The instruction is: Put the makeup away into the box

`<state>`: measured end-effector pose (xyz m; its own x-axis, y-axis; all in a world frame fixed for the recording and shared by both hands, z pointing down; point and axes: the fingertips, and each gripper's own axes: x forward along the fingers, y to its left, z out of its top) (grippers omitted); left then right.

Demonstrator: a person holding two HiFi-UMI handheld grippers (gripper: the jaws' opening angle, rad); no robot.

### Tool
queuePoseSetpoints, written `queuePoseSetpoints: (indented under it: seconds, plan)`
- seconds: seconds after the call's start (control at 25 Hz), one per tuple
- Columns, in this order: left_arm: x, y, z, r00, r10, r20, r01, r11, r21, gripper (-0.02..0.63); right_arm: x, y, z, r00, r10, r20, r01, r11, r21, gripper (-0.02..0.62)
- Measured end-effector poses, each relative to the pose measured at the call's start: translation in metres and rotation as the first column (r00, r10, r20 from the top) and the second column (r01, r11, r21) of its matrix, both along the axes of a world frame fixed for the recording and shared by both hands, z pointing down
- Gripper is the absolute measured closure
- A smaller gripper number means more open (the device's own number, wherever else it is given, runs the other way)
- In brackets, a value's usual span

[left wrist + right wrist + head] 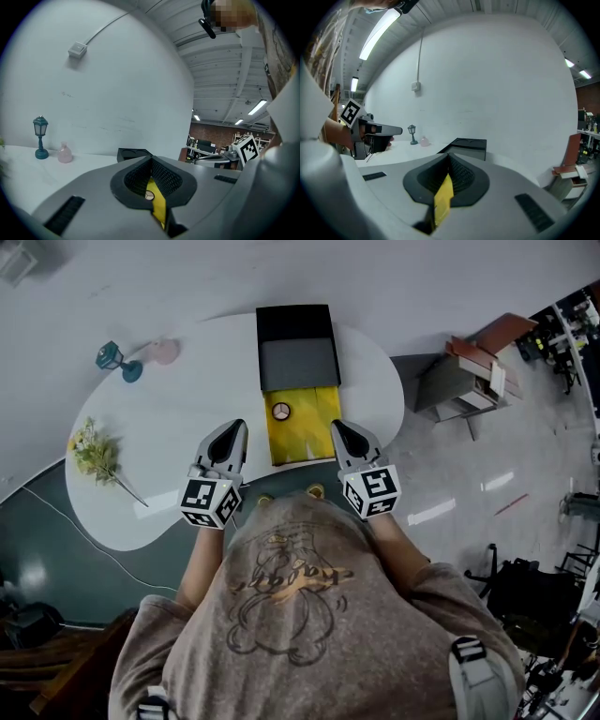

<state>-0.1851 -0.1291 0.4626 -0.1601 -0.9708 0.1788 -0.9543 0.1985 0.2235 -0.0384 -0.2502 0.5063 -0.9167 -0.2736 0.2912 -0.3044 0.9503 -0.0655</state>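
A black box stands open at the far middle of the white table, its grey inside showing. In front of it lies a yellow mat with a small round compact on it. My left gripper hovers just left of the mat's near corner, and my right gripper is at the mat's right near edge. Both are shut with nothing held. In the left gripper view the mat and compact show through the slit under the jaws, with the box beyond. The right gripper view shows the box ahead.
A teal lamp and a pink bottle stand at the table's far left. A flower sprig lies near its left edge. A low stand with books sits on the floor to the right.
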Motion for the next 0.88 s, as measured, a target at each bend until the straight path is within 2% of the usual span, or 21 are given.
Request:
queuePoseSetpoints:
  seconds: [0.36, 0.88]
  plan:
    - [0.004, 0.003, 0.001, 1.000, -0.014, -0.002, 0.014, 1.000, -0.013, 0.584, 0.002, -0.002, -0.016, 0.999, 0.019, 0.048, -0.019, 1.000, 0.003, 0.594]
    - [0.006, 0.007, -0.001, 0.999, -0.032, -0.021, 0.031, 0.999, -0.018, 0.585, 0.008, -0.001, -0.023, 0.999, 0.010, 0.053, -0.011, 1.000, 0.023, 0.594]
